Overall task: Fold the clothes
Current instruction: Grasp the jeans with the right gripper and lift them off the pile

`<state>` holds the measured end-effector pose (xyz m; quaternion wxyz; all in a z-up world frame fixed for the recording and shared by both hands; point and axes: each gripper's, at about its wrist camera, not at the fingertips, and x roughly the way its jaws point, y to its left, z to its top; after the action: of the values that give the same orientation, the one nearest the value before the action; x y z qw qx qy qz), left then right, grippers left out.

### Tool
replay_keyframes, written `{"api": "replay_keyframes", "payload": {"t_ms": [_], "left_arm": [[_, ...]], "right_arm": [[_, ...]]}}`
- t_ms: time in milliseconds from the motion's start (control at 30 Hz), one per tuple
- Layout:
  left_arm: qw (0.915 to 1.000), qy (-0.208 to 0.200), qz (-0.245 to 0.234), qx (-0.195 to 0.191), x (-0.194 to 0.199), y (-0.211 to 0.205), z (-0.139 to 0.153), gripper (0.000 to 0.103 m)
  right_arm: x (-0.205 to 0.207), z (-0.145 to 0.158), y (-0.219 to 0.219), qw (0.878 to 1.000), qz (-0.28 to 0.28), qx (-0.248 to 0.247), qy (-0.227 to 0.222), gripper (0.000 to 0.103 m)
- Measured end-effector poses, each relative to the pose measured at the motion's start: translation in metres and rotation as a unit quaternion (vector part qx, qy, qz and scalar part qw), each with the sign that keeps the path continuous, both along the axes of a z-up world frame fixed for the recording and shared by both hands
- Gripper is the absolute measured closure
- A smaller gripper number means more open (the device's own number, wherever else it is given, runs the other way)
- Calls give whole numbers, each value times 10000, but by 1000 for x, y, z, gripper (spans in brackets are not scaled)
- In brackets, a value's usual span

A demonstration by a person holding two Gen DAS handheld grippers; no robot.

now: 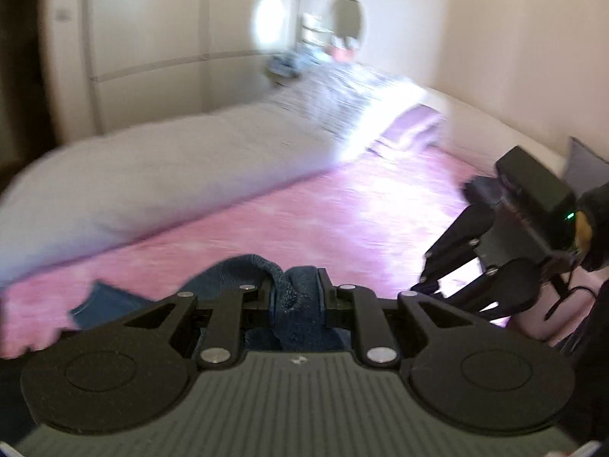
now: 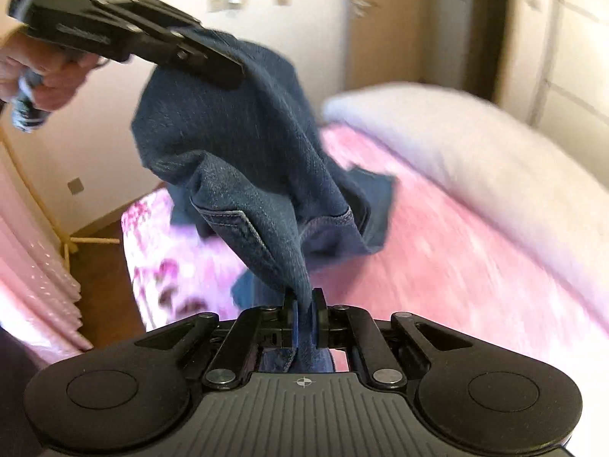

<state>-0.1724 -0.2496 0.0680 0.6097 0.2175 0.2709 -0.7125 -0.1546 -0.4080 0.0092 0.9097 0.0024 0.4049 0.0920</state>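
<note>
You hold the denim garment [image 2: 243, 160] aloft above the pink bedspread [image 1: 342, 213], left gripper [image 1: 295, 299] and right gripper [image 2: 303, 318] each clamped on an edge, so it hangs spread for folding.

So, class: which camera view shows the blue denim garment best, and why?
The right wrist view: the denim garment hangs spread between the left gripper and right gripper, with seams visible. The left wrist view shows only a bunched fold clamped in its gripper, plus a corner on the pink bedspread.

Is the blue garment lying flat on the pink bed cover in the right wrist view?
No, the blue garment hangs in the air, stretched between the left tool and the right tool, above the pink bed cover.
</note>
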Motion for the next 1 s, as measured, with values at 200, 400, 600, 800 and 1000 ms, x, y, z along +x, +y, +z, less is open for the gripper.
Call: {"api": "replay_keyframes", "payload": {"t_ms": [200,400,600,800,1000], "left_arm": [[9933,804,182,808,-54,-183,-75,67],[9921,715,461,919,-46,-238,-112,50],[9927,-40,-32,1203,-51,-209,-156,39],[9801,-582,-728,1752,-73,-181,-229,39],[9704,-937,-1183,1884,-101,-172,-273,38]], "right_arm": [[-69,-13,-88,9891,-1318,-131,636,97],[-130,-42,-156,9395,-3246,-530,957,73],[-181,-67,-139,9007,-4131,-198,1331,44],[-130,-119,-67,9245,-3311,-637,1779,41],[-75,-199,-46,9491,-2188,-1369,1805,40]]}}
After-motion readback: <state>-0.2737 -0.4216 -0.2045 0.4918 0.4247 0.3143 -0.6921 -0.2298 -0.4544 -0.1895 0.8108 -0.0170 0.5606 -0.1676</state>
